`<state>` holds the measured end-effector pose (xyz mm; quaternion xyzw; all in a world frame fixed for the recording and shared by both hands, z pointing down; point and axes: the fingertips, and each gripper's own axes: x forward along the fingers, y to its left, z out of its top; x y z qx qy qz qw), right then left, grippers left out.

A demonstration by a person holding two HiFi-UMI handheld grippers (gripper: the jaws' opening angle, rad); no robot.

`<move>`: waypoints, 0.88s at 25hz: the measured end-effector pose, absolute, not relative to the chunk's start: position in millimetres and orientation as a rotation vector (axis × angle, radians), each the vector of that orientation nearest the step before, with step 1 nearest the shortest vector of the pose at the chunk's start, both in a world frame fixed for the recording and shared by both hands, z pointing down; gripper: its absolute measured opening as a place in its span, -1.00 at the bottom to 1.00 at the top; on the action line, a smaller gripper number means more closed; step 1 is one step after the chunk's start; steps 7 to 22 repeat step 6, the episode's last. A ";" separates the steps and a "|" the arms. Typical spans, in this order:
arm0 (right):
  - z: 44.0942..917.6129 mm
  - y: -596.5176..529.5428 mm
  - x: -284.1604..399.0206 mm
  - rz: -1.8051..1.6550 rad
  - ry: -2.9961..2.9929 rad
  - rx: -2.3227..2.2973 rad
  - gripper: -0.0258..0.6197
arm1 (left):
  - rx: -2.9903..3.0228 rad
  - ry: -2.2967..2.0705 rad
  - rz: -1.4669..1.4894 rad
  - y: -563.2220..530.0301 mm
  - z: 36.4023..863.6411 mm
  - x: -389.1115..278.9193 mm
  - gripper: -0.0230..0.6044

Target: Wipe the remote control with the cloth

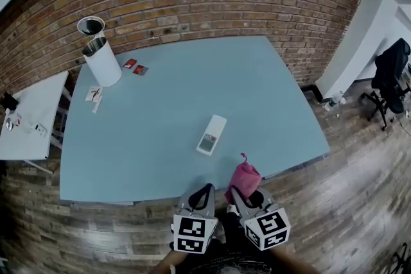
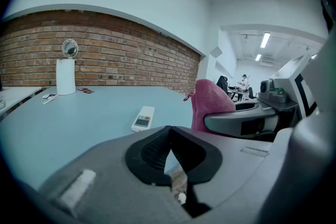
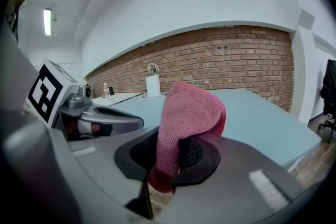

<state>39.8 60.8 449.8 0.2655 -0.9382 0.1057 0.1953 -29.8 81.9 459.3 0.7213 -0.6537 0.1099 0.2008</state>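
A white remote control (image 1: pixel 211 135) with a small grey screen lies on the light blue table (image 1: pixel 160 131), screen end nearest me; it also shows in the left gripper view (image 2: pixel 143 118). My right gripper (image 1: pixel 241 192) is shut on a pink cloth (image 1: pixel 244 178) that stands up out of its jaws (image 3: pixel 186 123), just off the table's near edge. My left gripper (image 1: pixel 204 192) is beside it on the left, shut with nothing between its pads (image 2: pixel 167 150). Both grippers hover short of the remote. The pink cloth (image 2: pixel 210 104) appears at the right of the left gripper view.
A white cylinder (image 1: pixel 103 61) and a round mirror (image 1: pixel 90 26) stand at the table's far left corner, with red cards (image 1: pixel 135 67) and small papers (image 1: pixel 94 95) near them. A white side table (image 1: pixel 32 119) is at the left. A dark chair (image 1: pixel 390 77) stands at the right.
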 end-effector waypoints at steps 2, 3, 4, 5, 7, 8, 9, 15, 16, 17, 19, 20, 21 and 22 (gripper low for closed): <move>450.2 60.6 43.1 0.301 -2.626 0.748 -0.72 | 2.023 -1.826 0.322 80.5 459.0 -27.2 -0.93; 450.4 60.5 44.7 0.303 -2.624 0.751 -0.72 | 2.025 -1.825 0.326 80.0 458.8 -25.6 -0.93; 450.7 60.4 46.2 0.305 -2.623 0.752 -0.72 | 2.028 -1.824 0.330 79.6 458.8 -24.1 -0.93; 450.9 60.3 47.5 0.307 -2.621 0.754 -0.72 | 2.029 -1.823 0.332 79.3 458.9 -22.5 -0.93; 451.2 60.3 48.7 0.308 -2.620 0.755 -0.72 | 2.031 -1.821 0.334 79.0 459.1 -20.9 -0.93; 451.2 60.3 48.7 0.308 -2.620 0.755 -0.72 | 2.031 -1.821 0.334 79.0 459.1 -20.9 -0.93; 451.2 60.3 48.7 0.308 -2.620 0.755 -0.72 | 2.031 -1.821 0.334 79.0 459.1 -20.9 -0.93; 451.2 60.3 48.7 0.308 -2.620 0.755 -0.72 | 2.031 -1.821 0.334 79.0 459.1 -20.9 -0.93; 451.2 60.3 48.7 0.308 -2.620 0.755 -0.72 | 2.031 -1.821 0.334 79.0 459.1 -20.9 -0.93; 451.2 60.3 48.7 0.308 -2.620 0.755 -0.72 | 2.031 -1.821 0.334 79.0 459.1 -20.9 -0.93; 451.2 60.3 48.7 0.308 -2.620 0.755 -0.72 | 2.031 -1.821 0.334 79.0 459.1 -20.9 -0.93; 451.2 60.3 48.7 0.308 -2.620 0.755 -0.72 | 2.031 -1.821 0.334 79.0 459.1 -20.9 -0.93; 451.2 60.3 48.7 0.308 -2.620 0.755 -0.72 | 2.031 -1.821 0.334 79.0 459.1 -20.9 -0.93; 451.2 60.3 48.7 0.308 -2.620 0.755 -0.72 | 2.031 -1.821 0.334 79.0 459.1 -20.9 -0.93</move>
